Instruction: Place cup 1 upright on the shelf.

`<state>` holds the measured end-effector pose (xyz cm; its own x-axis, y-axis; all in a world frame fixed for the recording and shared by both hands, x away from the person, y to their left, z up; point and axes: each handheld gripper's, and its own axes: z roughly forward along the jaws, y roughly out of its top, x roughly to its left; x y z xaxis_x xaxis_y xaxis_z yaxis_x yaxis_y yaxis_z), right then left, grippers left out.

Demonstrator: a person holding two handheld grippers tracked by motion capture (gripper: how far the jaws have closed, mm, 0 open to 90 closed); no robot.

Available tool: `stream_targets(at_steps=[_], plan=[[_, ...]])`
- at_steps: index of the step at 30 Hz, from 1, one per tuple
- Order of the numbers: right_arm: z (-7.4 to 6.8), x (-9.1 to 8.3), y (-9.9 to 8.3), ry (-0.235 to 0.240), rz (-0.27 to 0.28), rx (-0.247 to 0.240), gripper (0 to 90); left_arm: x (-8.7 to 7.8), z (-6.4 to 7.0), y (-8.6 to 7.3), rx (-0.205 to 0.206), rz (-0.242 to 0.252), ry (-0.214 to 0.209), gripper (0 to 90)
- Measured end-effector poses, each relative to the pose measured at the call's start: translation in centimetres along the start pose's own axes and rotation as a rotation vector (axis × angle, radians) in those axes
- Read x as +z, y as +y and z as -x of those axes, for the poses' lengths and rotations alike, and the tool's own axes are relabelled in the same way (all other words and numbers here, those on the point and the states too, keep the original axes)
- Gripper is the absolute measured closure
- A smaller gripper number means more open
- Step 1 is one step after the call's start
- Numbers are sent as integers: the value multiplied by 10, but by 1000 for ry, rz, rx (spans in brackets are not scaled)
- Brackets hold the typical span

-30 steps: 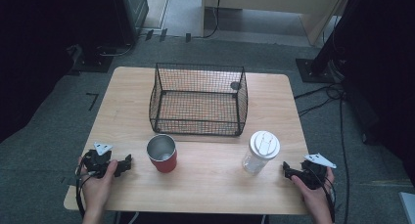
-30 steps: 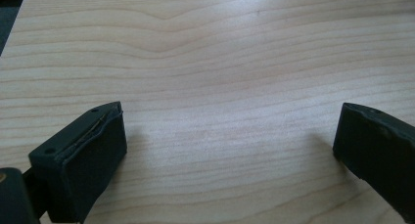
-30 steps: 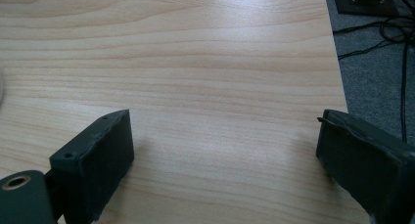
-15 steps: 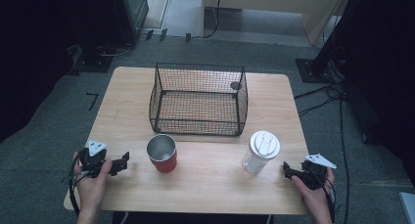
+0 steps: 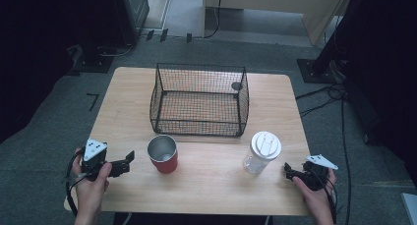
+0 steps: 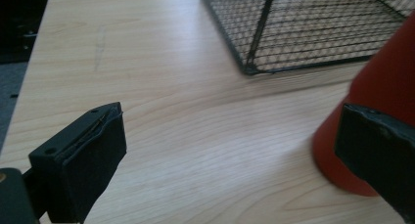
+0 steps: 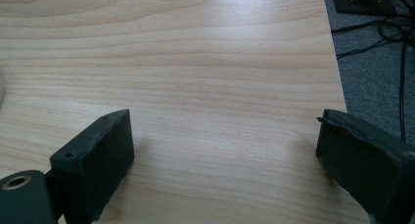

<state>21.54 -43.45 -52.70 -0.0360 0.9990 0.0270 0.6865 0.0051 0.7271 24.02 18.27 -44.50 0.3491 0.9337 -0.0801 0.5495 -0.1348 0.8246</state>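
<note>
Now the left gripper (image 5: 129, 158), jaws apart, sits just left of the upright red cup (image 5: 163, 154); the right gripper (image 5: 289, 172), also spread, waits beyond the lidded cup (image 5: 262, 152).

Lab or workshop space, grey carpet floor (image 5: 44, 136), loose cables (image 5: 339, 95), dark equipment stands (image 5: 317, 68), plain wooden surface (image 5: 206, 185)

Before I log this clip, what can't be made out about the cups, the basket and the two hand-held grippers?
- Red cup: left gripper view, rim cut off by the frame edge, base partly behind a jaw.
- Clear cup: high view, white lid hides any contents.
- Dark round thing on the wire basket: high view, too small to identify.
- Right hand-held gripper: high view, too small to read jaw spacing.
</note>
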Motion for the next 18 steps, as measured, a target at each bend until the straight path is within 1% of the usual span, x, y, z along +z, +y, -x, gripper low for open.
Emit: stream_targets(at_steps=[4,6,11,14,18], plan=[[0,2,1,4,0,-4,69,-6,12,6,16,21,-23,0],[0,2,2,4,1,-4,69,-9,19,8,21,33,-44,0],[1,2,2,4,1,-5,69,-13,35,15,40,51,-68,0],[1,2,2,4,1,-5,69,-13,42,18,46,56,-84,0],[1,2,2,4,1,-5,69,-9,54,20,51,54,-105,0]])
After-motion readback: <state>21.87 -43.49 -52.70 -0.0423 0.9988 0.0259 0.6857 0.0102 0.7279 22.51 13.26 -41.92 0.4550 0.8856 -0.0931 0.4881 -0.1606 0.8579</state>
